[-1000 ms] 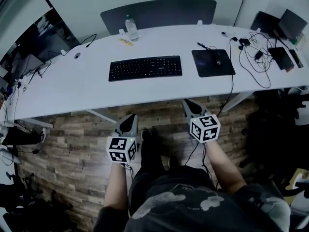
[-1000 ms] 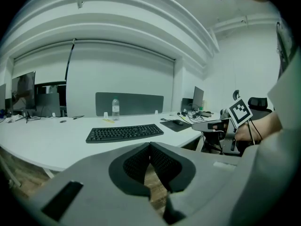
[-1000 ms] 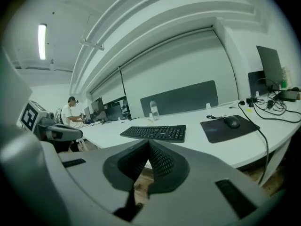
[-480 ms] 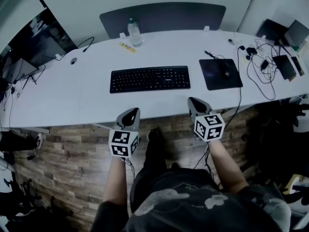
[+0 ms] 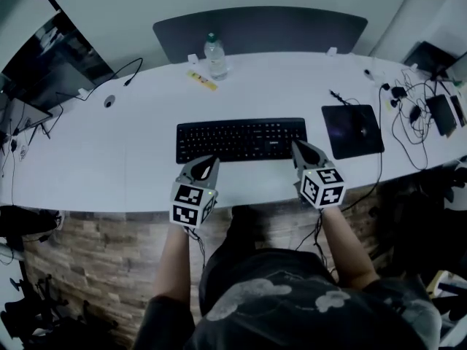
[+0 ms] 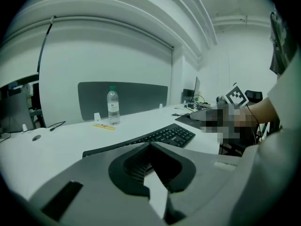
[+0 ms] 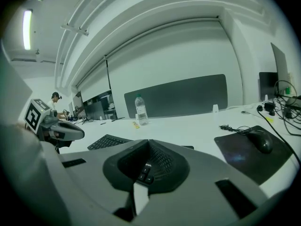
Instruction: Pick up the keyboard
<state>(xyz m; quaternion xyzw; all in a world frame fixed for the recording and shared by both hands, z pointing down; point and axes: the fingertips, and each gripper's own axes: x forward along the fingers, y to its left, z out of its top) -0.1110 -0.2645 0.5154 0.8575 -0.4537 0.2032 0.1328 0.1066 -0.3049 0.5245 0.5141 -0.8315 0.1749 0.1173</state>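
A black keyboard [image 5: 241, 139] lies flat on the white desk [image 5: 109, 159], near its front edge. My left gripper [image 5: 209, 160] is shut and empty, its tip just short of the keyboard's near left end. Shut and empty too, my right gripper [image 5: 298, 145] has its tip at the keyboard's near right end. In the left gripper view the keyboard [image 6: 160, 138] stretches away to the right beyond the closed jaws. In the right gripper view the keyboard [image 7: 109, 141] runs off to the left, with some keys showing just past the jaws.
A water bottle [image 5: 214, 55] and a yellow strip [image 5: 203, 80] stand at the desk's back. A dark mouse pad with a mouse [image 5: 353, 130] lies right of the keyboard, with cables [image 5: 412, 115] and devices further right. A grey divider panel [image 5: 259, 29] backs the desk.
Both grippers have moved forward from over the floor to the desk's front edge, ending at the keyboard's near ends. Both stayed shut.
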